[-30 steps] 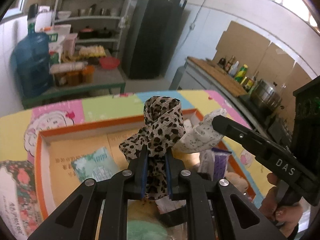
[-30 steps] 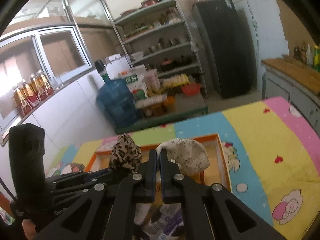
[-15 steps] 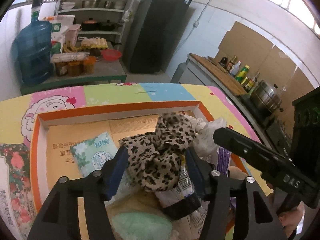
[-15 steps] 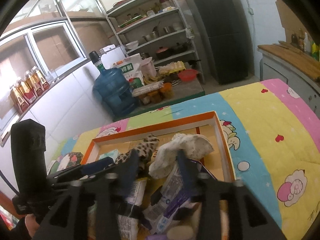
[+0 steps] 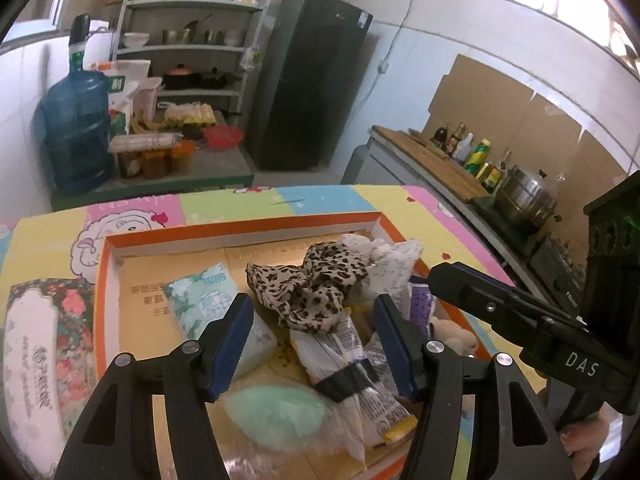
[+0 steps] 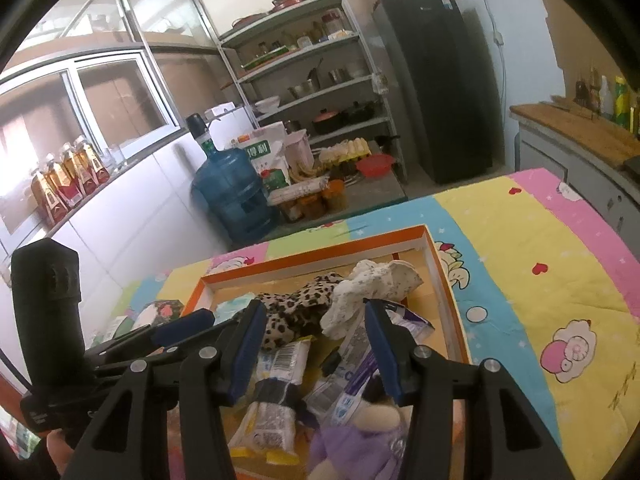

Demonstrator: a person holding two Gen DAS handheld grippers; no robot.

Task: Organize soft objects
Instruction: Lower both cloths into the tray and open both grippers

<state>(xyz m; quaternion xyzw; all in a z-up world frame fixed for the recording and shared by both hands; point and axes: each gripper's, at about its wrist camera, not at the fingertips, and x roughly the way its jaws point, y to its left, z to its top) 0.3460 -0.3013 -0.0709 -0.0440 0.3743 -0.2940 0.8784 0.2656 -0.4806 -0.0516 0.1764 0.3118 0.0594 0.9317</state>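
An orange-rimmed cardboard box (image 5: 240,232) (image 6: 320,252) lies on the blanket and holds soft items. A leopard-print cloth (image 5: 316,284) (image 6: 296,312) rests on the pile, loose, just beyond my left gripper (image 5: 312,312), which is open. Beside it lies a white speckled cloth (image 5: 388,260) (image 6: 372,284), just beyond my open right gripper (image 6: 314,312). Neither cloth is pressed by any pad. Under them are a green tissue pack (image 5: 200,292), taped snack packets (image 5: 360,372), a pale green lump in plastic (image 5: 276,412) and a purple plush (image 6: 360,440).
The box sits on a colourful cartoon blanket (image 6: 520,260). A flowered tin (image 5: 36,340) lies left of the box. Beyond stand a blue water jug (image 5: 76,132), metal shelves (image 5: 192,40), a dark fridge (image 5: 312,80) and a counter with bottles and a steel pot (image 5: 524,196).
Both grippers have opened and let go of their cloths. The leopard cloth and the white cloth have dropped onto the pile in the box, and both grippers have drawn back.
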